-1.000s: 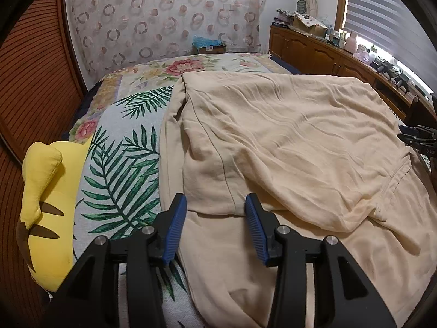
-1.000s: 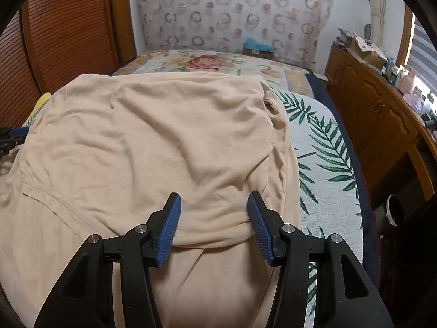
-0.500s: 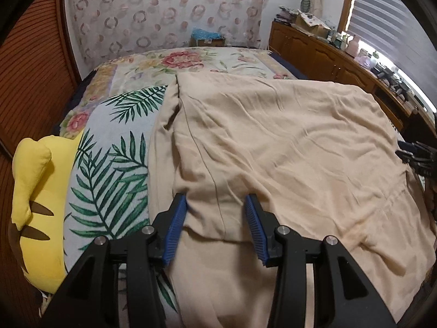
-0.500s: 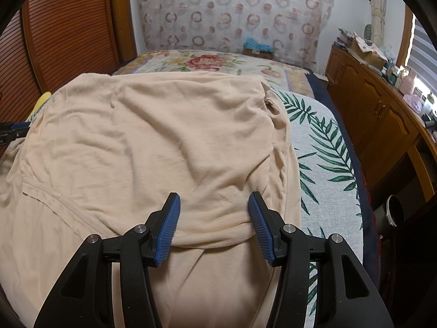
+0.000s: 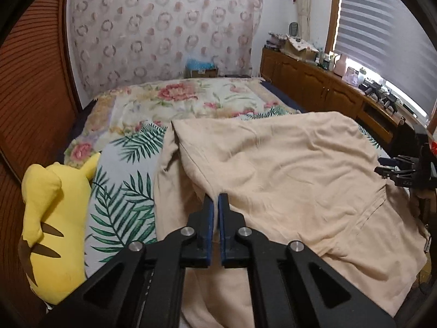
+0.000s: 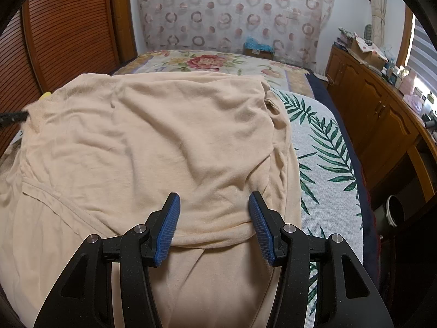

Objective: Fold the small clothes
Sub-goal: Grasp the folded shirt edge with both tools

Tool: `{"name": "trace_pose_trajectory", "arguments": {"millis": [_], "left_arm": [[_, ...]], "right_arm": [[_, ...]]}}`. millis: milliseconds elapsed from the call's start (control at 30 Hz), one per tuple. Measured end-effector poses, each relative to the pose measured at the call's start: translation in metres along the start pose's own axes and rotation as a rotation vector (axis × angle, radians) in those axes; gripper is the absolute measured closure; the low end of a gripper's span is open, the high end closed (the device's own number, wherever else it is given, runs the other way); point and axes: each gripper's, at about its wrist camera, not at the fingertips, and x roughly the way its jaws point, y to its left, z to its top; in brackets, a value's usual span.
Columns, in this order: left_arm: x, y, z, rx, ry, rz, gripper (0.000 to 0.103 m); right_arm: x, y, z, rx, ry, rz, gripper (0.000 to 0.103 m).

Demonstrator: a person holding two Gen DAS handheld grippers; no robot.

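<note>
A beige garment lies spread on the bed, its upper layer folded over toward me. In the left wrist view my left gripper is shut on a pinch of that folded layer near its left edge, and the fabric rises in a ridge to the blue pads. My right gripper stands open over the garment, its pads on either side of the folded hem at the near right without pressing on it. Each gripper shows in the other's view: the right gripper at the far right, the left gripper at the far left.
A leaf-and-flower bed cover lies under the garment. A yellow plush toy sits at the bed's left edge by the slatted wooden door. A cluttered wooden cabinet runs along the right, with a round bin on the floor.
My left gripper has shut on the garment's folded layer and risen, pulling the fabric up into a ridge. The right gripper has stayed where it was, still open.
</note>
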Motion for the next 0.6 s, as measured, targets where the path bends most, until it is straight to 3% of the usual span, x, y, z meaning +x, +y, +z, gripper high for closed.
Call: {"name": "trace_pose_trajectory", "arguments": {"millis": [200, 267, 333, 600], "left_arm": [[-0.004, 0.001, 0.001, 0.001, -0.009, 0.001, 0.103], [-0.006, 0.001, 0.001, -0.004, -0.013, -0.004, 0.103], [-0.008, -0.001, 0.001, -0.006, -0.019, -0.004, 0.103], [-0.008, -0.005, -0.001, -0.008, -0.021, -0.002, 0.103]], "right_arm": [[-0.013, -0.017, 0.002, 0.073, -0.049, -0.003, 0.050], [-0.018, -0.025, 0.002, 0.098, -0.055, 0.031, 0.050], [-0.018, -0.028, 0.005, 0.103, -0.037, 0.065, 0.057], [-0.006, -0.020, 0.006, 0.046, 0.032, 0.049, 0.058]]}}
